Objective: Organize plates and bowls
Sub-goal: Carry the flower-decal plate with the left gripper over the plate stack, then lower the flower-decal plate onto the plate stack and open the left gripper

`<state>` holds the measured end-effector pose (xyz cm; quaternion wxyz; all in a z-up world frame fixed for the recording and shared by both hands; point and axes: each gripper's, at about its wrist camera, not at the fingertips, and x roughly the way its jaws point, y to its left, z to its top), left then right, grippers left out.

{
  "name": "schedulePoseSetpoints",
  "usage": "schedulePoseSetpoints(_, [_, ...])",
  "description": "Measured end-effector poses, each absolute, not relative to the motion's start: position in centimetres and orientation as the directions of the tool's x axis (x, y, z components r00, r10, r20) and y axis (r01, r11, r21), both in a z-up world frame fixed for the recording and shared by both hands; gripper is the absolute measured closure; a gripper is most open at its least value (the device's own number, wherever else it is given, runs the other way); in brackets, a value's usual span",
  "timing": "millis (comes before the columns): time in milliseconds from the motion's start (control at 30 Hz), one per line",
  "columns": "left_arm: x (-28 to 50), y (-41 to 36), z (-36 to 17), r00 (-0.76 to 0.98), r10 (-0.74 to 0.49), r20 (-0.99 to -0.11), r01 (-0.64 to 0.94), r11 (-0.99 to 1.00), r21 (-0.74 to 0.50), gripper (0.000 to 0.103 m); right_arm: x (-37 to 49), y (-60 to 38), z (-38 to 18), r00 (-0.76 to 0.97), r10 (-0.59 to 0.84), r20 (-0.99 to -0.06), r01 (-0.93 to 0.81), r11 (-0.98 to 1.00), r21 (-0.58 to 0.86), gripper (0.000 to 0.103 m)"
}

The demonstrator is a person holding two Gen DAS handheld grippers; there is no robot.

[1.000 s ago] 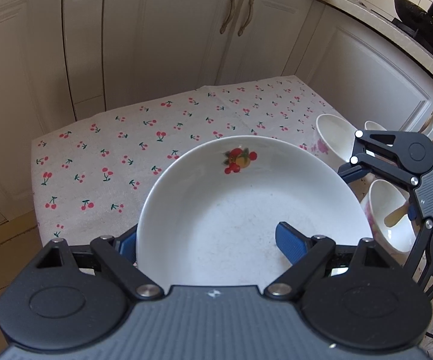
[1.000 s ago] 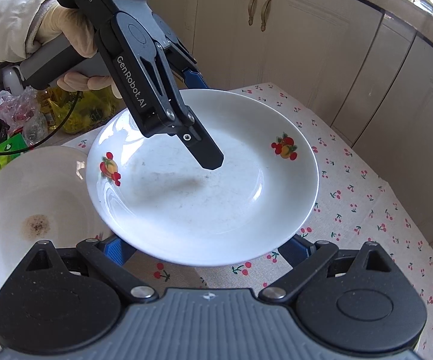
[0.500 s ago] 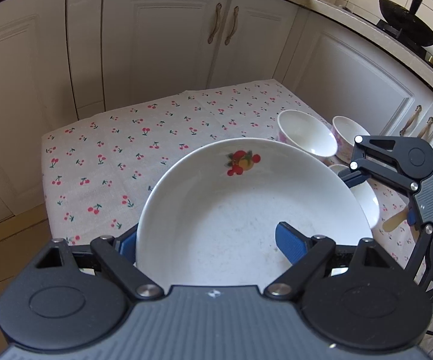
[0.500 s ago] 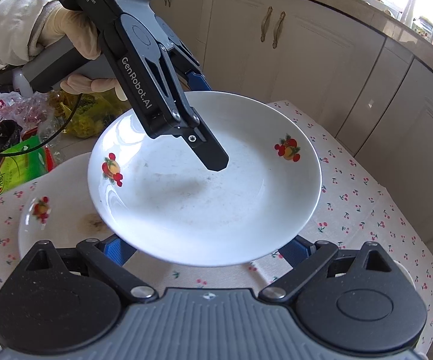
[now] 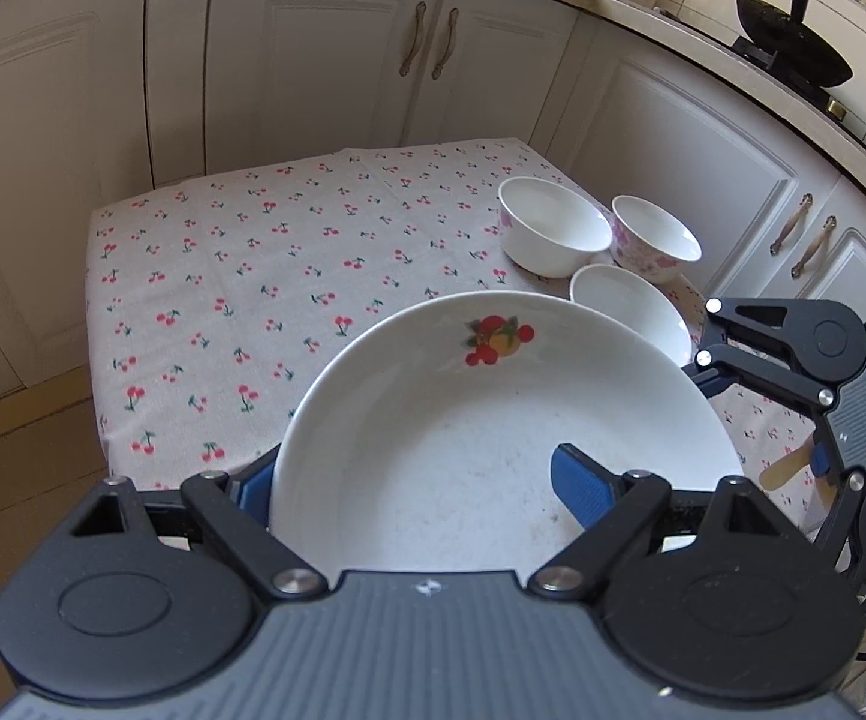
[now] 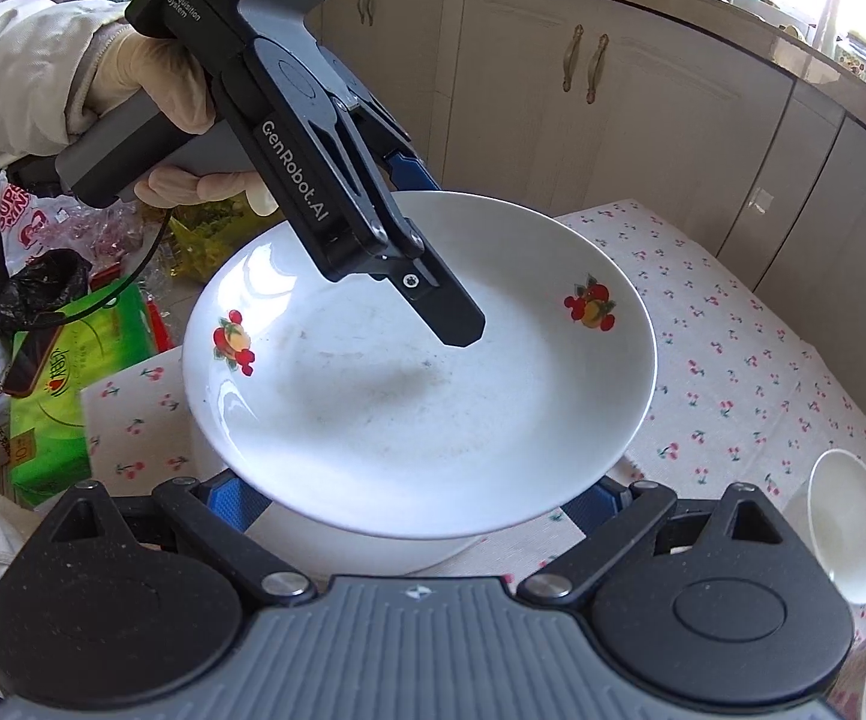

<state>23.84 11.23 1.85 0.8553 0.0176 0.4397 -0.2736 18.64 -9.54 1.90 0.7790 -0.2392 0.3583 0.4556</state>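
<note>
A white deep plate (image 5: 493, 438) with fruit prints is held in the air above the table. My left gripper (image 5: 415, 474) is shut on its near rim, one finger inside the dish and one under it. In the right wrist view the same plate (image 6: 421, 396) is held by the left gripper (image 6: 439, 300) from the far side. My right gripper (image 6: 415, 498) is open, its blue fingers spread under the plate's near rim. A second white plate (image 6: 373, 552) lies on the table below the held one, mostly hidden. Three bowls (image 5: 553, 234) stand at the right.
The table (image 5: 241, 276) has a cherry-print cloth. White cabinets surround it. Bowls (image 6: 853, 516) sit close to my right gripper's right side. Bags and a green box (image 6: 55, 396) lie on the floor at the left.
The plate has been lifted higher and carried over the second plate, which now lies under it. Both grippers rose; more of the table and bowls has come into view.
</note>
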Motion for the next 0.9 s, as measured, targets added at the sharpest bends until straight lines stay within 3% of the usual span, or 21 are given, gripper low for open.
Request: schedulePoseSetpoints(900, [21.6,10.4,-2.4,0.395,-0.472,-0.788,0.482,0.837,-0.259,0.013,15.3,-9.7,-1.1,0.291,0.495,-0.819,-0.85,0.527,0.017,0.003])
